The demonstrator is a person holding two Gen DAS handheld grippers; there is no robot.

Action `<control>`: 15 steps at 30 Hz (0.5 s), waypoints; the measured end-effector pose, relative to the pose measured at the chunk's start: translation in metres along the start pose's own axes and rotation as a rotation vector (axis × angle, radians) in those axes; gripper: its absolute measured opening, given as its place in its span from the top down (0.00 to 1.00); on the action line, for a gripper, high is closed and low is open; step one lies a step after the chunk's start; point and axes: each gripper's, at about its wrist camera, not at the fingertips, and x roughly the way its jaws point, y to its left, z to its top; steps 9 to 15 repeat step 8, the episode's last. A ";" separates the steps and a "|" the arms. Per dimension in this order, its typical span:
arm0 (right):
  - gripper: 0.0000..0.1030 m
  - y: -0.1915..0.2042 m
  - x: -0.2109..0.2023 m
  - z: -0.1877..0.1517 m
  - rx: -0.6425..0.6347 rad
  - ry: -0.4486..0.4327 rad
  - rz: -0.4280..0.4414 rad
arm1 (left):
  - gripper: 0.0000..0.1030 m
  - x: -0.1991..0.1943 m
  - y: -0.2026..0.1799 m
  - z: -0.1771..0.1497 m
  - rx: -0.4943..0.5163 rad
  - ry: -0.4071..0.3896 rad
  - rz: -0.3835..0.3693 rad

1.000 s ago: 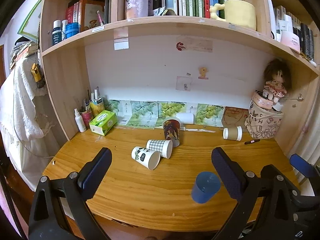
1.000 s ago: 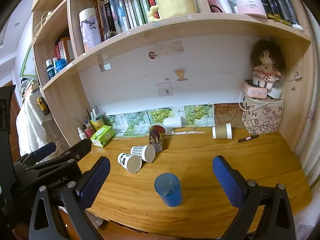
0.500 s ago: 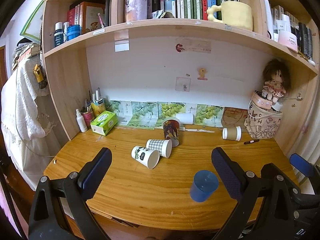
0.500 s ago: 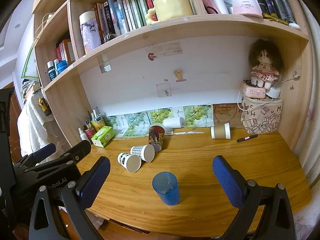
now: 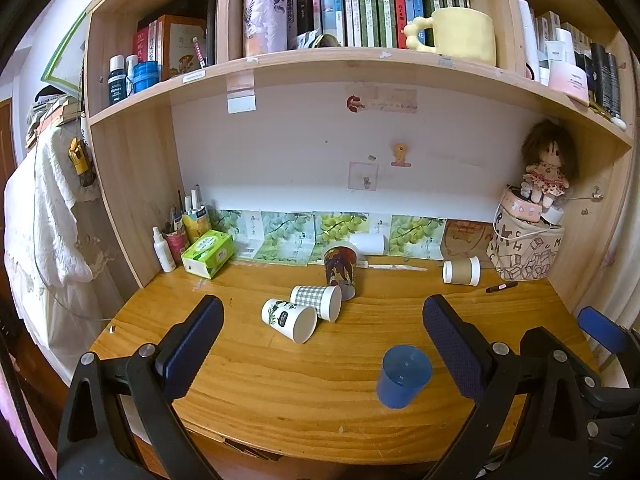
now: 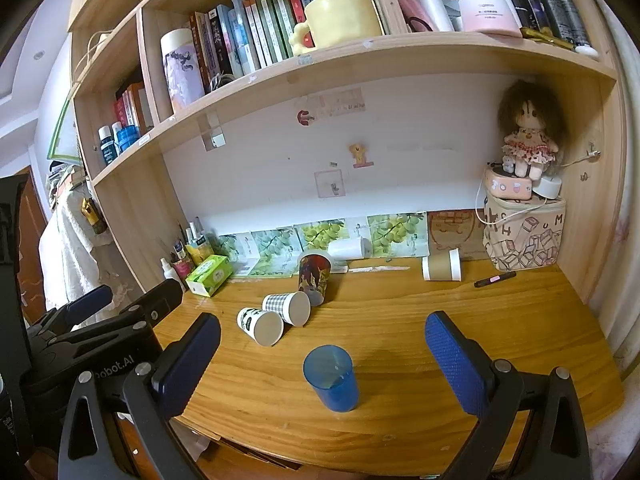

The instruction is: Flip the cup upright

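A green tissue box (image 5: 207, 253) sits at the desk's (image 5: 256, 380) back left, beside a white spray bottle (image 5: 163, 249). A doll (image 6: 527, 136) perches on a patterned bag (image 6: 524, 238) at the right, with a dark pen (image 6: 494, 279) lying near it. A yellow mug (image 5: 460, 35) stands on the shelf (image 5: 320, 65) in front of a row of books (image 5: 360, 8)

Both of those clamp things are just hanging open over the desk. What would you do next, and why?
Probably ease the left gripper forward toward the panda-print cup. That cup lies on its side, nearest the left gripper, with nothing held yet. The blue cup before the right gripper already stands upright.
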 end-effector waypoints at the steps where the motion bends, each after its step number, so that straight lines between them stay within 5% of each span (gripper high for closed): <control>1: 0.00 -0.001 0.000 0.000 0.001 -0.001 0.002 | 0.03 0.000 -0.001 0.000 0.002 -0.001 0.000; 15: 0.00 -0.003 -0.001 0.001 0.008 -0.003 0.003 | 0.03 0.000 -0.006 0.002 0.013 -0.007 -0.004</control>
